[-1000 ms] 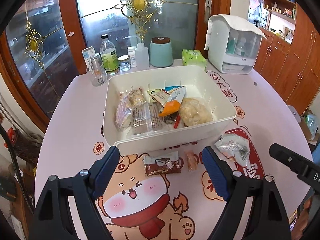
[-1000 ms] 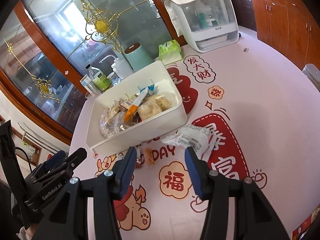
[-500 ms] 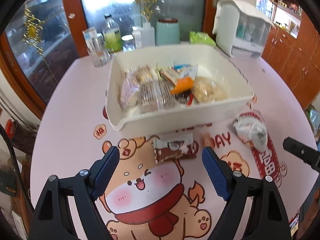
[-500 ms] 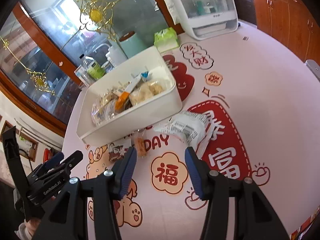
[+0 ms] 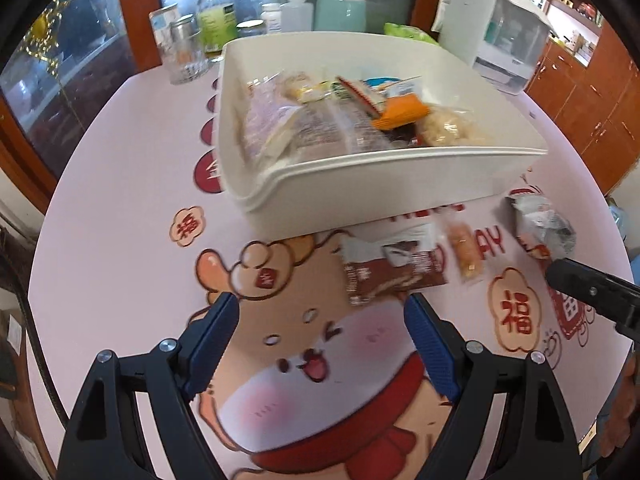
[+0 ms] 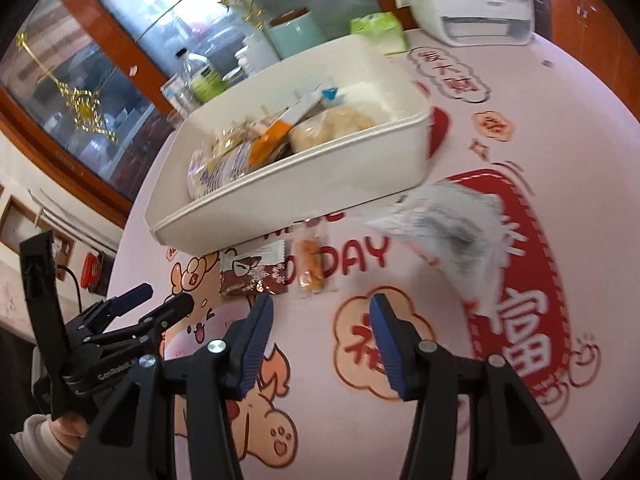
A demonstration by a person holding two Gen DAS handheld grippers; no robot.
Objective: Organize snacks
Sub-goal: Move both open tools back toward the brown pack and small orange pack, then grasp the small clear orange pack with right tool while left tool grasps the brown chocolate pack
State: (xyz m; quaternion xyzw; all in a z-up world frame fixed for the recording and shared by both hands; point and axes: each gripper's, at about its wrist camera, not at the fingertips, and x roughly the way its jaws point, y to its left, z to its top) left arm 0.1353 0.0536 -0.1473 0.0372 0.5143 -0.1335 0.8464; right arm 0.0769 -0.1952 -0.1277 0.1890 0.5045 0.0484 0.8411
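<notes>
1. Scene: round worktop (image 5: 100, 208) w/ a pink cartoon cloth. A white bin (image 5: 376, 176) sits mid-worktop, already holding several wrapped snacks.
2. Three snacks lie loose on the cloth, just in front of the bin: a brown packet (image 5: 394, 270) nearest the bin's front wall, a small orange snack (image 5: 464, 250) just beside it, and a silver-white bag (image 5: 540, 224) further to the right, near the bin's right corner.
3. Left gripper (image 5: 320, 332): fingers wide apart, holding nothing, hovering low over the cloth w/ the brown packet just ahead, closer to its right finger.
4. Right gripper (image 6: 320, 332): fingers also wide apart, empty. In its view the orange snack (image 6: 310, 266) sits just ahead, the brown packet (image 6: 252, 270) off to the left, the silver-white bag (image 6: 452, 236) off to the right.
5. Step in hand, as judged: approach for a pick; unclear which hand goes first.
6. Doing it well: centre the packet btwn the fingers before closing, as it sits off-centre now. Flat wrappers lie flush w/ the cloth, so come in low and pinch an edge or crimped end.
7. Risk: the two grippers work close together; one at a time avoids a clash.
</notes>
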